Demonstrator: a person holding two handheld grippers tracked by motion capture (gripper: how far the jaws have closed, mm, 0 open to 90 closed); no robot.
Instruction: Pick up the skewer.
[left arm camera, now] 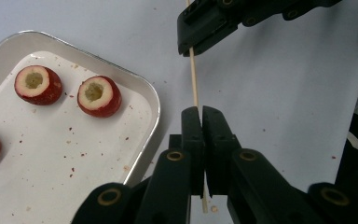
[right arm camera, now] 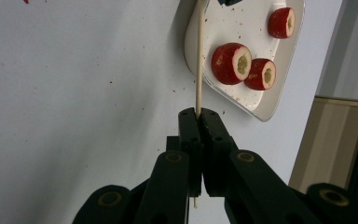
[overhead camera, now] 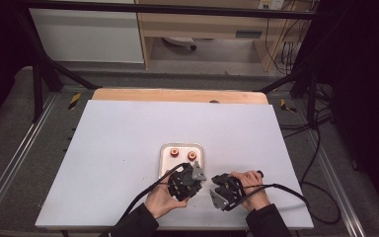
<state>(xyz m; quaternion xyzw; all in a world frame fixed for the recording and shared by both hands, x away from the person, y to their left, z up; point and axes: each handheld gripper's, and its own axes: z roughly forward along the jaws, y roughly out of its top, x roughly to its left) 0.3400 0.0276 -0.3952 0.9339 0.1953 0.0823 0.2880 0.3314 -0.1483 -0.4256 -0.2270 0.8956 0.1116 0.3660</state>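
Both the left gripper (left arm camera: 201,116) and the right gripper (right arm camera: 198,117) clamp one thin wooden skewer (left arm camera: 194,77) between them, beside the white metal tray (left arm camera: 142,140) of cored red fruits (left arm camera: 99,96).

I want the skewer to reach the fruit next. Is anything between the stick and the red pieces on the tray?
Nothing visible. Both tongs grip the skewer beside the tray; only its low rim separates it from the nearest fruit.

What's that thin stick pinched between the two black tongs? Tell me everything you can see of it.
The stick is a thin, straight, pale skewer that looks like wood or bamboo. Both tongs are shut on it: the left tongs near one end, the right tongs near the other. It spans the gap between them, beside the tray, with a short tip poking past each grip.
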